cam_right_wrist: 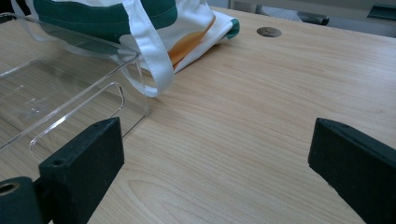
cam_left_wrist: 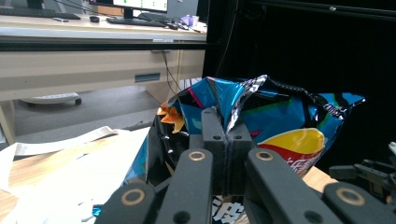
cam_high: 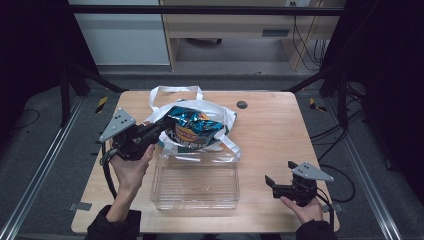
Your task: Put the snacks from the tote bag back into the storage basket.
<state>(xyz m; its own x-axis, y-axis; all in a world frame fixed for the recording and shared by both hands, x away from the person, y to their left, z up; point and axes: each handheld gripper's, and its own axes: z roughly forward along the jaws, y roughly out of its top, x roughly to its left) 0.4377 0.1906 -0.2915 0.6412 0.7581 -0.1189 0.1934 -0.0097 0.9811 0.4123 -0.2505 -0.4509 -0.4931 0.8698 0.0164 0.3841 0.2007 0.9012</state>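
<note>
High view has the left tongs point(cam_high: 159, 127) pinched on a crinkly blue foil snack bag point(cam_high: 192, 127) over the white cloth tote point(cam_high: 220, 112) at twelve o'clock of the clear plastic tray point(cam_high: 196, 182), right tongs point(cam_high: 278, 181) gaping idle over the worktop point(cam_high: 270, 130); that thin pinch may slip, I judge.

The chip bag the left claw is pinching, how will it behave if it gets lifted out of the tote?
The chip bag looks puffed and crinkled, so probably light and floppy, sagging below the pinch. Its glossy foil may slip, though the left claw is shut on a folded ridge, which should help. It rests in the soft tote bag, whose cloth could drag along.
</note>
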